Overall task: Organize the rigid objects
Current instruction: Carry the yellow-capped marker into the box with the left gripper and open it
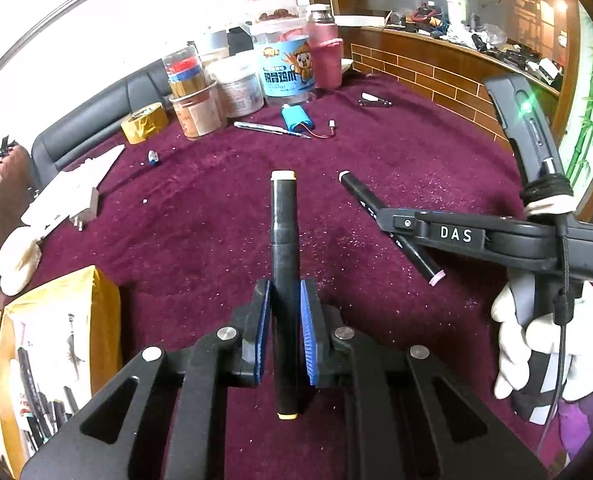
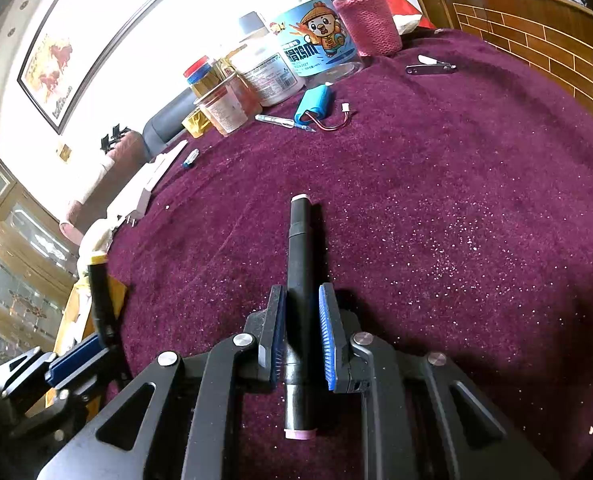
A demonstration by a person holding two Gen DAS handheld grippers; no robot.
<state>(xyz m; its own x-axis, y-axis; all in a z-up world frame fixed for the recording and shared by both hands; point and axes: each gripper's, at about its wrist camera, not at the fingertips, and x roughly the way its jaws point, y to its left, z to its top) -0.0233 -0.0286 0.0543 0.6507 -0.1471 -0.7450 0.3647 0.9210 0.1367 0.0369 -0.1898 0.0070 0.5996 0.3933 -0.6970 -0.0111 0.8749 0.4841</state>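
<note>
My left gripper (image 1: 285, 292) is shut on a black marker with yellow end caps (image 1: 283, 240), held lengthwise between the blue pads above the purple tablecloth. My right gripper (image 2: 301, 300) is shut on a black marker with pink end caps (image 2: 302, 264), also lengthwise. In the left wrist view the right gripper (image 1: 392, 220) shows at the right, holding the pink-capped marker (image 1: 356, 192) above the cloth. In the right wrist view the left gripper (image 2: 96, 344) and its yellow-capped marker (image 2: 98, 292) show at the lower left. A yellow box with several markers (image 1: 56, 344) lies at the lower left.
At the far side stand jars and tubs (image 1: 284, 68), a pink bottle (image 1: 326, 56), a gold tape roll (image 1: 144, 122), a blue battery pack with wires (image 1: 294, 118), a pen (image 1: 264, 128) and a clip (image 1: 372, 100). White foam pieces (image 1: 68, 192) lie at the left edge.
</note>
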